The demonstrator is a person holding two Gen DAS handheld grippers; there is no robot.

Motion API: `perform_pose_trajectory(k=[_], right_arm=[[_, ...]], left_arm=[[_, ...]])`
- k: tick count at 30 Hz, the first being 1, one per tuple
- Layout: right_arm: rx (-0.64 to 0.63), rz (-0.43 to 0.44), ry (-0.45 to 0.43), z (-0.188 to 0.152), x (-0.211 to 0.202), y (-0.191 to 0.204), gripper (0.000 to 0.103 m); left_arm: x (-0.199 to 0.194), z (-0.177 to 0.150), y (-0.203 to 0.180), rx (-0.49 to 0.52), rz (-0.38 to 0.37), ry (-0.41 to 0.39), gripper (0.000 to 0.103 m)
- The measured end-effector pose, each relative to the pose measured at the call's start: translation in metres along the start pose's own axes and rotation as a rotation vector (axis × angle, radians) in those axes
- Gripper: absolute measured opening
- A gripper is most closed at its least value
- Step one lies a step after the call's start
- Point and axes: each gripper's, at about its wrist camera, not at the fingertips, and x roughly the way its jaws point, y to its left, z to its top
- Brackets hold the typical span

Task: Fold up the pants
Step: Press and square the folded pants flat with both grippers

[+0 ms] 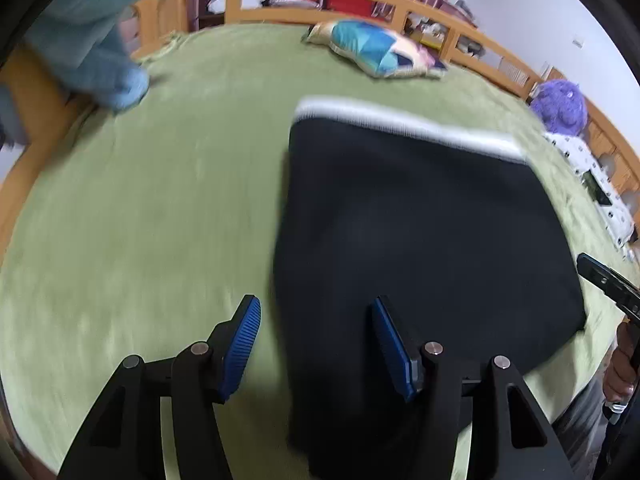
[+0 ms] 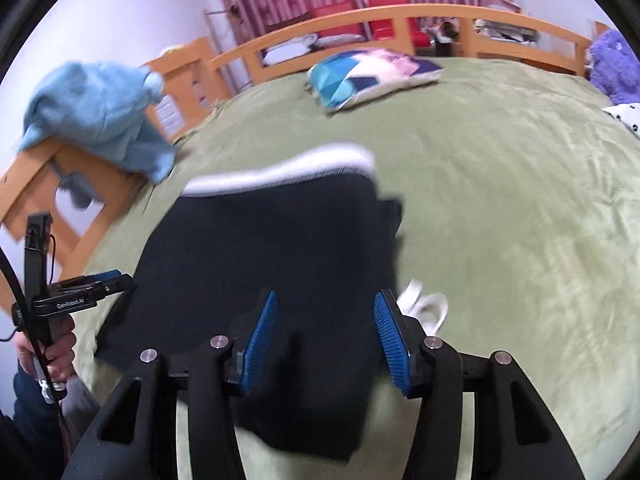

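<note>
pants: folded black soft-fabric pants with white waistband [image 1: 420,220] flat on fuzzy green bed cover [image 1: 140,220]
left tool [image 1: 316,344]: half-open, empty, over pants' edge
right tool [image 2: 326,344]: half-open, empty, above pants

One pair of pants [image 1: 420,240], one pillow [image 1: 380,50], two grippers, one blue towel [image 2: 100,116].

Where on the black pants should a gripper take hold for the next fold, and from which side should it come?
Probably the near edge of the black pants, approached low from the person's side. The pants lie flat on the green bedspread, white waistband at the far end, so the near edge is the free one to lift. Both the left gripper and the right gripper stand open above it.
</note>
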Motion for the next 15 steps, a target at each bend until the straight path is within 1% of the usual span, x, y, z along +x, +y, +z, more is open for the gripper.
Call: perform_pose_trajectory(k=[1,2,3,4,5,6,7,8,10,12,15], right_arm=[[-0.001,-0.025,0.030,-0.011,0.008,0.001,0.050],[-0.009,-0.056,0.047,-0.019,0.014,0.002,0.050],[-0.033,-0.091,0.075,-0.026,0.021,0.004,0.050],[-0.050,-0.100,0.082,-0.028,0.022,0.005,0.050],[-0.056,-0.095,0.078,-0.027,0.020,0.004,0.050],[-0.052,-0.079,0.078,-0.021,0.015,0.002,0.047],[-0.044,-0.066,0.072,-0.015,0.008,-0.001,0.042],[-0.034,-0.053,0.048,-0.007,0.001,-0.005,0.041],[-0.027,-0.052,-0.041,0.016,-0.010,-0.011,0.041],[-0.027,-0.043,-0.078,0.042,-0.005,-0.014,0.041],[-0.016,-0.046,-0.098,0.075,0.025,-0.022,0.041]], left_arm=[[0.005,-0.017,-0.002,-0.003,-0.001,0.008,0.057],[0.008,-0.027,-0.003,-0.005,0.006,0.014,0.057],[0.009,-0.033,-0.003,-0.005,0.010,0.016,0.057],[0.006,-0.034,-0.004,-0.005,0.009,0.008,0.057],[0.002,-0.029,-0.005,0.009,0.009,0.014,0.057],[-0.002,-0.023,-0.006,0.022,0.012,0.016,0.056],[-0.009,-0.017,-0.007,0.035,0.018,0.000,0.056],[-0.015,-0.008,-0.008,0.047,0.023,-0.033,0.056],[-0.019,0.014,-0.010,0.068,0.027,-0.081,0.057],[-0.012,0.042,-0.011,0.068,0.029,-0.104,0.058],[0.005,0.070,-0.014,0.072,0.018,-0.119,0.058]])
